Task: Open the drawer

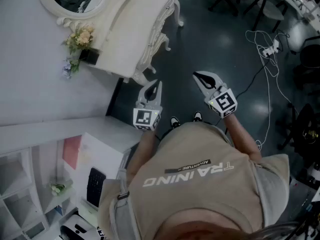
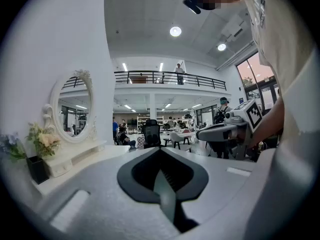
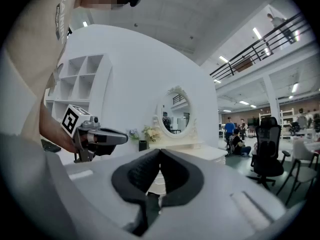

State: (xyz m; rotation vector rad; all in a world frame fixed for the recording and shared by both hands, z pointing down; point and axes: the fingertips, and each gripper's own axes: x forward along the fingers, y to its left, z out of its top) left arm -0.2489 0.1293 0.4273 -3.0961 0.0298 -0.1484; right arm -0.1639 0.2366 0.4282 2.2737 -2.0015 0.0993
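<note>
Left tongs point(image 1: 158, 83) and right tongs point(image 1: 196, 75), both closed and empty, are held level, side by side, short of the mirrored bench point(image 1: 125, 31).

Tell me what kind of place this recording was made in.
Probably a big open office or lab hall with a staged home corner: white dressing table with oval mirror, office chair, a railed mezzanine overhead.

You hold the left gripper point(image 1: 158, 84) and right gripper point(image 1: 197, 76) side by side at mid-frame over the dark floor point(image 1: 210, 39), tips pointing up-frame. The white dressing table point(image 1: 135, 19) stands upper left, well apart from both, with flowers point(image 1: 80, 38) on its left end.
</note>
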